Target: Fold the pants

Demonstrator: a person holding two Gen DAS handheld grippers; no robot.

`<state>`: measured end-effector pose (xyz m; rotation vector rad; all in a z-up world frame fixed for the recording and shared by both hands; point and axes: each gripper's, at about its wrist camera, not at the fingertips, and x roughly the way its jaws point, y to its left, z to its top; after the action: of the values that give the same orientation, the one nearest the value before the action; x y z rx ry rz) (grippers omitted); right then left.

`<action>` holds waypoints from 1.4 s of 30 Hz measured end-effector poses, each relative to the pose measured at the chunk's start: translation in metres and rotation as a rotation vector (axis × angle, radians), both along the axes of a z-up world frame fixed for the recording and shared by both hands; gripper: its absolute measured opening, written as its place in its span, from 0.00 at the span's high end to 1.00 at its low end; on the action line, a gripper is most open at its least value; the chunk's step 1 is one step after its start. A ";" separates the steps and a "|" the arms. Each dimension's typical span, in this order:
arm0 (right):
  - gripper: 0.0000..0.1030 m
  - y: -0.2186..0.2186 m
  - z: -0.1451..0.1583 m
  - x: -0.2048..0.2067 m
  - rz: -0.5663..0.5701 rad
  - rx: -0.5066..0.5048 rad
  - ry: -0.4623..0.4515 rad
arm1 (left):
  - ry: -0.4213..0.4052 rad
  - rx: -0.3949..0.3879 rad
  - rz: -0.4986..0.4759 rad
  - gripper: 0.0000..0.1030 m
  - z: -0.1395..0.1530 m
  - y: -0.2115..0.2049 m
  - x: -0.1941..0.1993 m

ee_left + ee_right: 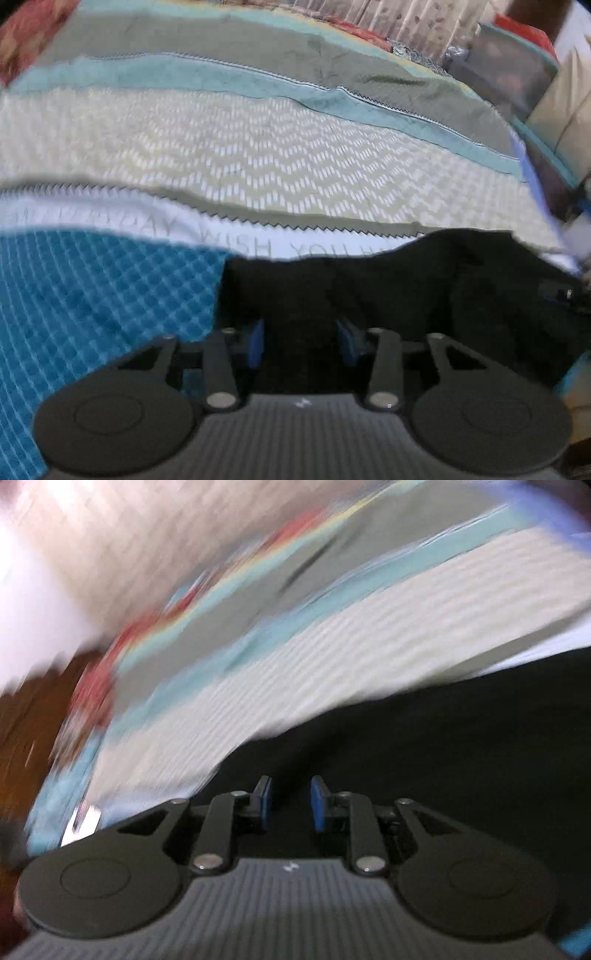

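Two tongs [300,341] [291,801], both slightly parted and empty, over one black pants [388,288] [443,738].

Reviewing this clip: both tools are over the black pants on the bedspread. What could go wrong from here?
1. The left tool has its pads apart over dark fabric of the black pants; closing now might pinch a single layer or nothing.
2. The right tool view is heavily motion-blurred, so its grasp may land off target.
3. Either tool could catch the patterned bedspread underneath.

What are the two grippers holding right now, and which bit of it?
Nothing, it seems. The left gripper and right gripper both have a gap between their blue pads, above the black pants. No fabric looks pinched, though the dark cloth and blur make it hard to tell.
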<state>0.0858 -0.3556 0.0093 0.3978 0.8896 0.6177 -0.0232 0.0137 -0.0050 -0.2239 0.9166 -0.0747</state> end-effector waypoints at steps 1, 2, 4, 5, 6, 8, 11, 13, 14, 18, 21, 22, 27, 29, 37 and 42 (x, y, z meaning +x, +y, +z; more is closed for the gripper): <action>0.74 0.029 -0.004 -0.001 0.073 -0.040 -0.001 | -0.070 0.070 0.032 0.77 0.010 -0.001 -0.004; 0.74 0.048 -0.005 -0.001 0.112 -0.079 -0.021 | -0.173 0.123 0.088 0.78 0.024 0.003 -0.014; 0.74 0.075 -0.011 0.003 0.169 -0.115 -0.048 | -0.352 0.161 0.179 0.77 0.048 0.017 -0.039; 0.75 0.085 -0.019 0.002 0.189 -0.129 -0.035 | -0.367 0.138 0.198 0.77 0.049 0.023 -0.042; 0.74 0.094 -0.027 0.004 0.189 -0.158 -0.026 | -0.340 0.117 0.202 0.77 0.044 0.026 -0.039; 0.74 0.104 -0.038 0.011 0.177 -0.186 -0.036 | -0.243 0.200 0.205 0.63 0.019 0.019 -0.027; 0.73 0.099 -0.026 0.021 0.157 -0.144 -0.008 | -0.113 0.207 0.194 0.54 -0.011 0.019 -0.022; 0.70 0.088 -0.015 0.010 0.147 -0.109 -0.049 | -0.125 0.128 0.225 0.44 -0.003 0.031 -0.039; 0.69 0.090 -0.008 0.008 0.163 -0.093 -0.074 | -0.143 0.104 0.244 0.36 0.003 0.038 -0.046; 0.49 0.115 0.014 -0.012 0.346 -0.035 -0.204 | -0.191 -0.006 0.326 0.27 0.025 0.074 -0.071; 0.33 0.160 0.028 -0.023 0.550 -0.052 -0.324 | -0.171 -0.097 0.361 0.27 0.030 0.090 -0.087; 0.28 0.178 0.028 -0.025 0.618 -0.062 -0.343 | -0.160 -0.126 0.371 0.27 0.029 0.094 -0.094; 0.75 0.241 -0.001 -0.035 0.821 -0.284 -0.411 | -0.117 -0.239 0.401 0.27 0.011 0.095 -0.119; 0.90 0.245 0.005 -0.017 0.712 -0.282 -0.431 | -0.093 -0.265 0.396 0.27 0.003 0.091 -0.121; 0.90 0.265 0.003 -0.065 0.666 -0.592 -1.002 | -0.063 -0.358 0.322 0.25 -0.014 0.065 -0.097; 0.89 0.268 -0.057 -0.109 0.875 -0.731 -1.048 | -0.016 -0.442 0.318 0.11 -0.031 0.065 -0.090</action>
<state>-0.0228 -0.0873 -0.0475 -0.9777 0.1640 1.0727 -0.1132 0.0784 -0.0357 -0.7754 0.8307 0.0169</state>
